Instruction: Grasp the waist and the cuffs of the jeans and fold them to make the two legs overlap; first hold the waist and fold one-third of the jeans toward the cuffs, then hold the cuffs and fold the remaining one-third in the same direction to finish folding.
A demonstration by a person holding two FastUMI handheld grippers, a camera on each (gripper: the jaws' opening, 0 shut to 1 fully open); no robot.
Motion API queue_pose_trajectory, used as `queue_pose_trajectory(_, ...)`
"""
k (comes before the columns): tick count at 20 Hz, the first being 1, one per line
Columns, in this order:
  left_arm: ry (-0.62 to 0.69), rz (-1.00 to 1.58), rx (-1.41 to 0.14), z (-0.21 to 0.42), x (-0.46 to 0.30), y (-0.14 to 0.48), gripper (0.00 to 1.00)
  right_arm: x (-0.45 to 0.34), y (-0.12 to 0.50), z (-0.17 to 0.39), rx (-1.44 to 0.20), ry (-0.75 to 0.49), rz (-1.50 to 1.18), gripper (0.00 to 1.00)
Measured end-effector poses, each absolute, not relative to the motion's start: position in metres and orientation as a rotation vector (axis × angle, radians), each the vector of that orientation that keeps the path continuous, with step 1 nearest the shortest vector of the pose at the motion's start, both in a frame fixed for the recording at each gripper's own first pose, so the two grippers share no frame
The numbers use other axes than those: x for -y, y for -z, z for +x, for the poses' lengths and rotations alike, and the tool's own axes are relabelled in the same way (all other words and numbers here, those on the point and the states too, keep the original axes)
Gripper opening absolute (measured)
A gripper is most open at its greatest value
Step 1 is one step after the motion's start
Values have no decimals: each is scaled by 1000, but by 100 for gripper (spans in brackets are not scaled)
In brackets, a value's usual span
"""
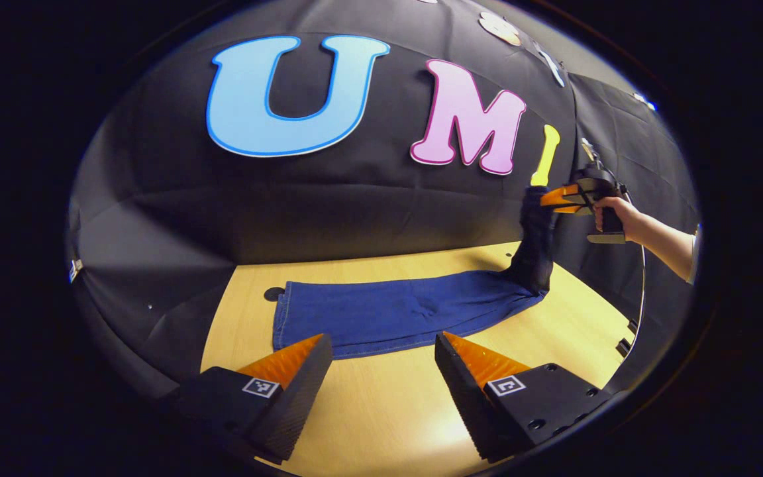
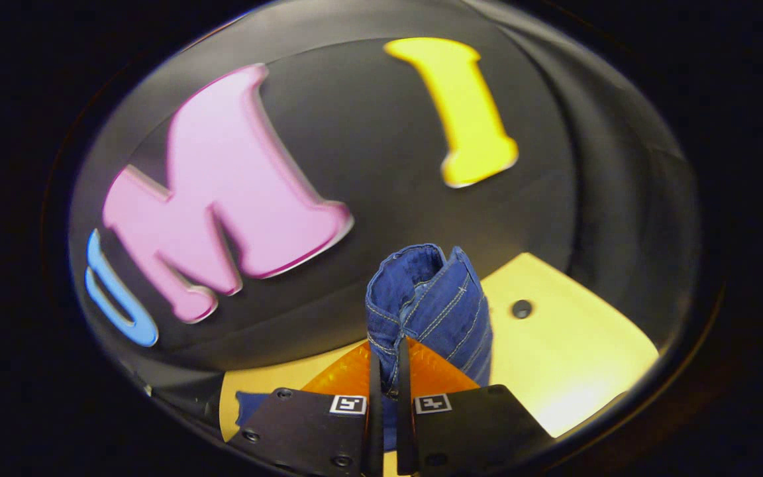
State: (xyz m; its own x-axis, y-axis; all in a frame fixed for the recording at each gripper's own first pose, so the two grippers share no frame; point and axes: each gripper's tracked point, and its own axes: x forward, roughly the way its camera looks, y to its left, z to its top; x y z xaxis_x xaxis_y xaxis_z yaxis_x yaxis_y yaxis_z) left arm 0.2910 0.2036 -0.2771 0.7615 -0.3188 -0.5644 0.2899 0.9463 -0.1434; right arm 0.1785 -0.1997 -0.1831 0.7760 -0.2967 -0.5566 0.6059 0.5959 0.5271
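Left gripper view: the jeans (image 1: 388, 311) lie along the table (image 1: 381, 411), legs apparently already stacked into 1 strip. The left gripper (image 1: 381, 361) hovers near the strip's near edge, jaws spread wide and holding nothing. Far to the right, a hand (image 1: 610, 212) holds the right gripper (image 1: 557, 199), which has 1 end of the jeans raised well above the table so the cloth hangs down from it. Right gripper view: the right gripper (image 2: 386, 371) is clamped tight on a bunched, stitched edge of the jeans (image 2: 431, 298); waist or cuffs, I cannot tell.

Judged from this, the leg overlap looks done and a fold in thirds is just beginning: the raised end is not yet carried over the flat part, and the second third remains.
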Motion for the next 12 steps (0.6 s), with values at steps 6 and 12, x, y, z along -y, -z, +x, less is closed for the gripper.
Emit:
queue_pose_trajectory(6, 232, -119, -688, 274, -252, 296, 97, 63, 400, 112, -837, 296, 727, 1)
queue_pose_trajectory(12, 148, -273, -780, 286, -266, 327, 97, 68, 455, 86, -908, 142, 938, 37)
